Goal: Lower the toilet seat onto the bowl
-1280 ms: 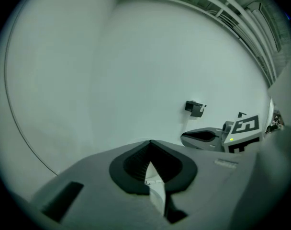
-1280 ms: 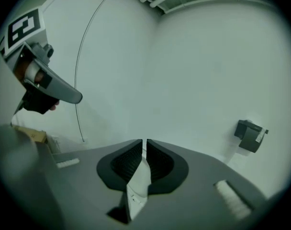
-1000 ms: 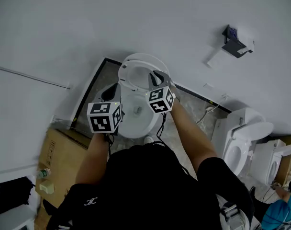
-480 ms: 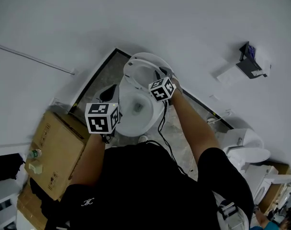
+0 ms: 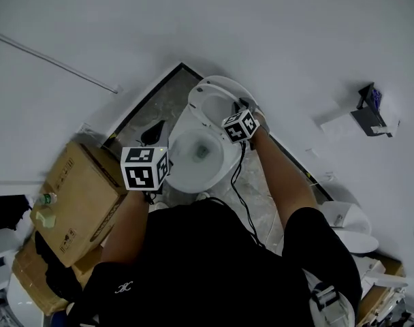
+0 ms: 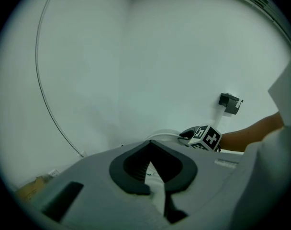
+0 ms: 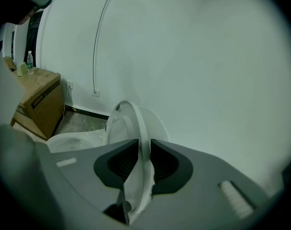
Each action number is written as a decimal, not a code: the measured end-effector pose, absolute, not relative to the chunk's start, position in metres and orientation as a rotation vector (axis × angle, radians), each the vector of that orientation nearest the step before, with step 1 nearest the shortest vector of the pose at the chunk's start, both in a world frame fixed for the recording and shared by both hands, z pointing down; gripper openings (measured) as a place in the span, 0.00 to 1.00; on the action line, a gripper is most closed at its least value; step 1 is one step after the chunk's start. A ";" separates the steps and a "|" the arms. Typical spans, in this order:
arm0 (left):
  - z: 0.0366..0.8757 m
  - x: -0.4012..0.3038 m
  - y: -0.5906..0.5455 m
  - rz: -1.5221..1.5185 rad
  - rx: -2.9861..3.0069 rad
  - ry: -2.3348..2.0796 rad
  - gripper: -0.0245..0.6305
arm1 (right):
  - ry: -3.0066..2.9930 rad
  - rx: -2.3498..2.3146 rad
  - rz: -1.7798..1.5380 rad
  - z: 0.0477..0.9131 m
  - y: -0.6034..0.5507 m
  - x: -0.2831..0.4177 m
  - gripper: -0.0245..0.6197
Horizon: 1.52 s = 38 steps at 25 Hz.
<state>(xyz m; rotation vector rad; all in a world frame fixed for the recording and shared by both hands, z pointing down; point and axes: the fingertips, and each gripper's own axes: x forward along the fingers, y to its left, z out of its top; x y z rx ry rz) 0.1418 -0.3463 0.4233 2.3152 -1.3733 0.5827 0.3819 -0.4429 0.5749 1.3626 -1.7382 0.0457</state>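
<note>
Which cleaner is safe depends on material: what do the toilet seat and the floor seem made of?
The toilet seat looks like plastic: thin, smooth, glossy white. The floor is probably polished stone or stone-look tile: mottled grey with pale veining.

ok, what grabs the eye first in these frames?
The toilet seat stands upright over the bowl, with its rim between the right gripper's closing jaws. The left gripper hangs empty, jaws together, at the bowl's left side. A cardboard box sits on the floor further left, by the wall.
</note>
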 end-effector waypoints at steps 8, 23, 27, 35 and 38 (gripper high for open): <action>0.428 0.134 -0.349 0.574 2.287 -1.371 0.05 | -1.775 1.363 0.054 0.572 -0.440 0.371 0.17; 0.446 0.097 -0.330 0.545 2.230 -1.345 0.05 | -1.901 1.161 0.103 0.579 -0.365 0.291 0.15; 0.456 0.084 -0.319 0.559 2.228 -1.319 0.05 | -1.913 1.073 0.109 0.599 -0.343 0.263 0.15; 0.486 0.040 -0.299 0.550 2.189 -1.270 0.05 | -1.866 0.909 0.101 0.642 -0.288 0.201 0.17; 0.500 0.023 -0.291 0.536 2.168 -1.252 0.05 | -1.843 0.882 0.106 0.658 -0.271 0.184 0.18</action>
